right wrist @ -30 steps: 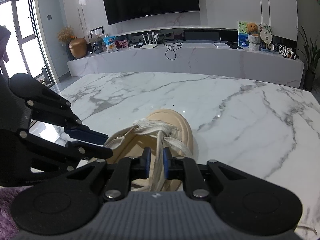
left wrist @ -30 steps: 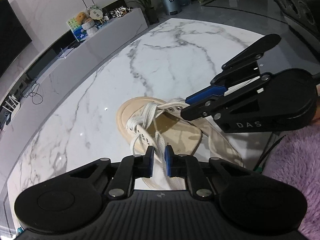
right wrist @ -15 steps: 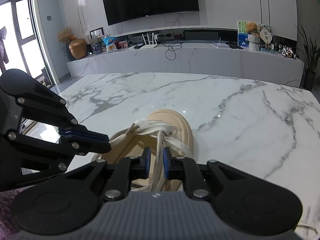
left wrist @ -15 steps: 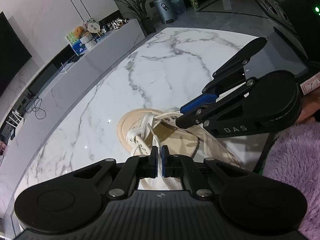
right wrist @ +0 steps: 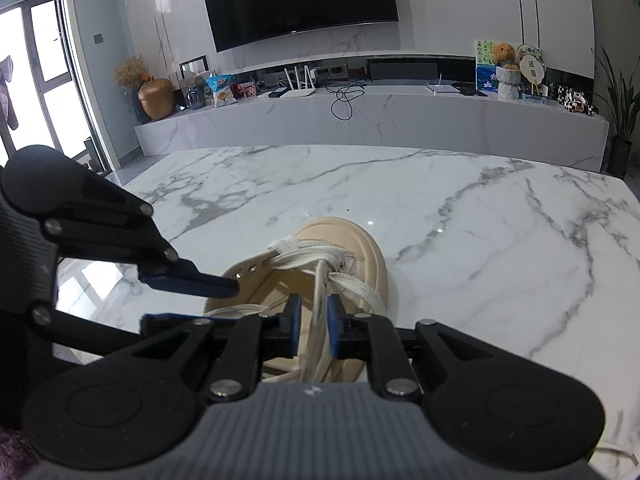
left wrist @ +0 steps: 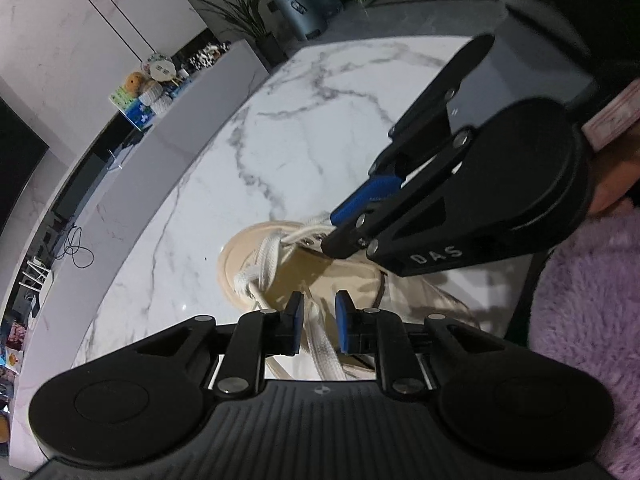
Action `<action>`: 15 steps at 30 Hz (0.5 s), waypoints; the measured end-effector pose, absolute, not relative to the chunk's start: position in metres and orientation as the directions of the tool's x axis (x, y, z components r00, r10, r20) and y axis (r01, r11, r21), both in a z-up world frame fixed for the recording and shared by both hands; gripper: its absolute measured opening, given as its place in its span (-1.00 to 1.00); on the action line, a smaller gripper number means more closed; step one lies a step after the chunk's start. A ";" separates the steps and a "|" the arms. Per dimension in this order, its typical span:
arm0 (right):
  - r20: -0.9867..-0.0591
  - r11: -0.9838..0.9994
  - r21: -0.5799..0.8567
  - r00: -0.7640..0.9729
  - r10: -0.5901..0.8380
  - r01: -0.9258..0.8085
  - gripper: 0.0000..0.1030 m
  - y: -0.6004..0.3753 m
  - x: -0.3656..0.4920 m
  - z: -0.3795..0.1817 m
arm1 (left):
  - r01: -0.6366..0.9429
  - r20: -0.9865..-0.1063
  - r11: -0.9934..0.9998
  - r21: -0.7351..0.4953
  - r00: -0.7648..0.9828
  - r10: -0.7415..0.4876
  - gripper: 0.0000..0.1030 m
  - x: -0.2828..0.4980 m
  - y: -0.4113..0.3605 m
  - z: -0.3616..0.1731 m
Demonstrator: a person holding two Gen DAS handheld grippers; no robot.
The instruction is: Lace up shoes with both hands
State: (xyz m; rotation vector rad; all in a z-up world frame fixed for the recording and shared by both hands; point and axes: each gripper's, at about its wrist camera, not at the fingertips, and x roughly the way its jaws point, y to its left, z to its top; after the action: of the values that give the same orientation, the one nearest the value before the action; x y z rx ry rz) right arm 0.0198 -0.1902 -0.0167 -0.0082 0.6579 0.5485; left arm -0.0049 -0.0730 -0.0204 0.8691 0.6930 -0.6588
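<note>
A beige canvas shoe (left wrist: pixel 320 280) with white laces lies on the marble table (left wrist: pixel 304 128); it also shows in the right wrist view (right wrist: pixel 352 248). My left gripper (left wrist: pixel 318 322) is open, its blue pads apart, with a flat white lace end (left wrist: pixel 322 344) running loose between them. My right gripper (right wrist: pixel 311 326) has a narrow gap between its pads with a white lace (right wrist: pixel 318 300) running through it, so it appears open. The right gripper appears from the side in the left wrist view (left wrist: pixel 340 224), tips at the shoe's eyelets. The left gripper shows in the right wrist view (right wrist: pixel 192 300).
A long marble TV counter (right wrist: pixel 380 120) with a router, cables and toys stands beyond the table. A purple fluffy fabric (left wrist: pixel 580 320) lies at the right by the table's near edge. A potted plant (right wrist: pixel 618 112) stands at the far right.
My left gripper was shut on the lace half a second ago and has opened, letting the lace go. The right gripper's pads have parted slightly and it has shifted closer to the shoe.
</note>
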 end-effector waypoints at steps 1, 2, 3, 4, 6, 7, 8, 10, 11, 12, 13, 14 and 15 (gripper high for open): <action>-0.583 0.858 0.162 0.655 0.481 -0.487 -0.67 -0.190 0.020 -0.017 | 0.749 -0.766 0.480 0.456 0.605 -0.217 -0.71 -0.003 -0.074 -0.023; -0.583 0.858 0.161 0.655 0.481 -0.488 -0.67 -0.190 0.020 -0.017 | 0.748 -0.767 0.474 0.466 0.608 -0.205 -0.71 -0.002 -0.076 -0.026; -0.583 0.857 0.159 0.654 0.482 -0.490 -0.67 -0.189 0.020 -0.017 | 0.746 -0.769 0.467 0.475 0.610 -0.192 -0.71 -0.001 -0.077 -0.029; -0.583 0.856 0.158 0.653 0.483 -0.492 -0.67 -0.188 0.020 -0.017 | 0.744 -0.769 0.460 0.484 0.613 -0.181 -0.71 0.000 -0.078 -0.032; -0.583 0.855 0.157 0.652 0.485 -0.495 -0.67 -0.188 0.020 -0.017 | 0.739 -0.766 0.449 0.503 0.621 -0.164 -0.71 0.000 -0.078 -0.038; -0.583 0.854 0.159 0.651 0.486 -0.495 -0.67 -0.189 0.020 -0.018 | 0.737 -0.767 0.450 0.504 0.622 -0.160 -0.71 0.000 -0.077 -0.039; -0.583 0.854 0.160 0.651 0.487 -0.496 -0.67 -0.189 0.020 -0.018 | 0.736 -0.769 0.457 0.499 0.619 -0.159 -0.71 0.001 -0.077 -0.039; -0.582 0.853 0.164 0.649 0.489 -0.496 -0.67 -0.190 0.021 -0.018 | 0.736 -0.773 0.467 0.490 0.615 -0.159 -0.71 0.003 -0.075 -0.038; -0.582 0.853 0.166 0.649 0.490 -0.496 -0.67 -0.190 0.021 -0.019 | 0.739 -0.776 0.469 0.483 0.610 -0.161 -0.77 0.003 -0.075 -0.038; -0.581 0.852 0.168 0.648 0.492 -0.496 -0.67 -0.191 0.021 -0.019 | 0.742 -0.780 0.474 0.474 0.604 -0.164 -0.84 0.004 -0.074 -0.038; -0.580 0.852 0.170 0.649 0.493 -0.495 -0.68 -0.191 0.022 -0.019 | 0.743 -0.783 0.481 0.465 0.599 -0.168 -0.87 0.005 -0.073 -0.038; -0.578 0.852 0.172 0.649 0.494 -0.495 -0.68 -0.192 0.022 -0.019 | 0.745 -0.786 0.487 0.456 0.594 -0.173 -0.90 0.005 -0.071 -0.038; -0.577 0.852 0.177 0.649 0.496 -0.493 -0.68 -0.192 0.022 -0.019 | 0.745 -0.786 0.493 0.450 0.592 -0.177 -0.95 0.006 -0.070 -0.037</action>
State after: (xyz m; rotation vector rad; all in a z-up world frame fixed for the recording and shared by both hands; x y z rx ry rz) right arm 0.0225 -0.1925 -0.0189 0.0041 0.6564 0.5619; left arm 0.0056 -0.0699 -0.0374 0.8838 0.7430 -0.6260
